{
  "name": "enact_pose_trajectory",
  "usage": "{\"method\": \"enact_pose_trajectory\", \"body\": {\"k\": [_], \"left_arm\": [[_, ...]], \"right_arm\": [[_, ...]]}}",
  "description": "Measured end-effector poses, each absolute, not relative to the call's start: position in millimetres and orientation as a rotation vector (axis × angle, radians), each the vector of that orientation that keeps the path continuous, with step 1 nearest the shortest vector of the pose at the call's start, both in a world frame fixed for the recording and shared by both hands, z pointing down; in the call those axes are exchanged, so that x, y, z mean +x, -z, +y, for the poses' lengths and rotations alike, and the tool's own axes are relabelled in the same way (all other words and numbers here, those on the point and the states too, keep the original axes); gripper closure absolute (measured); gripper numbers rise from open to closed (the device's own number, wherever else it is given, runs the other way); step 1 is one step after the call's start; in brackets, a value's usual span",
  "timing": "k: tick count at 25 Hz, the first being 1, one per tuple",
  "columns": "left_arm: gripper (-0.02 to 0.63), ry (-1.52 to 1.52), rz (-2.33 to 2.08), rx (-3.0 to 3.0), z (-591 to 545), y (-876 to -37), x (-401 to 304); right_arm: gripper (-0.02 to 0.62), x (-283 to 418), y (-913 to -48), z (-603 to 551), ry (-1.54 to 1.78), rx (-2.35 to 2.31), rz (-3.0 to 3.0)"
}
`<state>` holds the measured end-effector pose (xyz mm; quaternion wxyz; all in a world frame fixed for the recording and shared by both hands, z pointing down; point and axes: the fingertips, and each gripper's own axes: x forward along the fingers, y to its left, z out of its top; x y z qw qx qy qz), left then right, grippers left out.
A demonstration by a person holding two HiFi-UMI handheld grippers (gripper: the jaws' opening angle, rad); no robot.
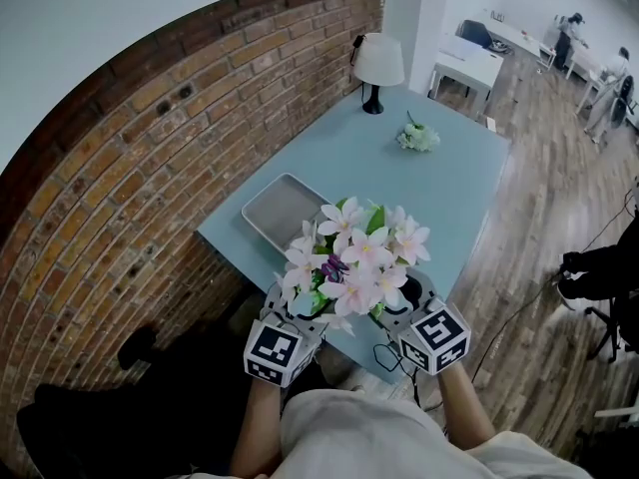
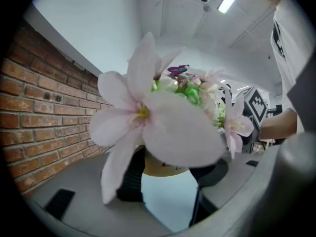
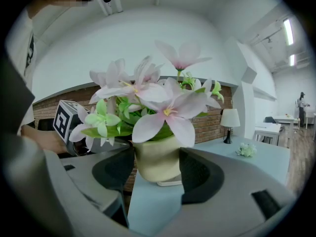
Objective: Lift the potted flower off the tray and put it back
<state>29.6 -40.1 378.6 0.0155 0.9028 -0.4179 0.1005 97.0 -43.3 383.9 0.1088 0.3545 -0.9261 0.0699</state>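
A blue-grey table [image 1: 454, 193] stands against a brick wall [image 1: 150, 168]. At its far end stands a small lamp [image 1: 378, 66] with a white shade, and near the lamp lies a little bunch of pale flowers [image 1: 418, 138], well apart from everything else. Beyond the table there are a wooden floor and white desks with people at them.

In the left gripper view, a big pink petal covers much of the potted flower [image 1: 354, 262].

The left gripper [image 2: 170, 177] has its jaws spread to the width of the cream pot [image 3: 157, 159], and its dark fingers [image 2: 129, 179] press on the pot's sides. The right gripper [image 3: 158, 172] pinches the same pot from the opposite side, with its ribbed pads [image 3: 200, 174] against the wall of the pot. Each gripper's marker cube shows in the other one's view.

The pot is off the tray and is held over the near edge of the table. Its base seems to be free of the surface. It carries pink-white blossoms, green leaves and one small purple flower. The grey tray [image 1: 262, 218] lies just beyond it, close to the wall side, and its flat bottom is bare.
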Motion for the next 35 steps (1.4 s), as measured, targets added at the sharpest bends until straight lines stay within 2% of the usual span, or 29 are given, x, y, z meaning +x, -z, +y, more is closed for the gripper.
{"method": "enact_pose_trajectory", "body": {"k": [28,35], "left_arm": [[0.325,-0.341,-1.353,2.709,-102,-401,-10],[0.328,-0.359,-1.359,2.681,-158,-420,-66]], "right_arm": [[0.296,57,-402,-110,-0.232,0.955,-2.716],[0.296,1,-419,-166,-0.229,0.915,-2.704]]}}
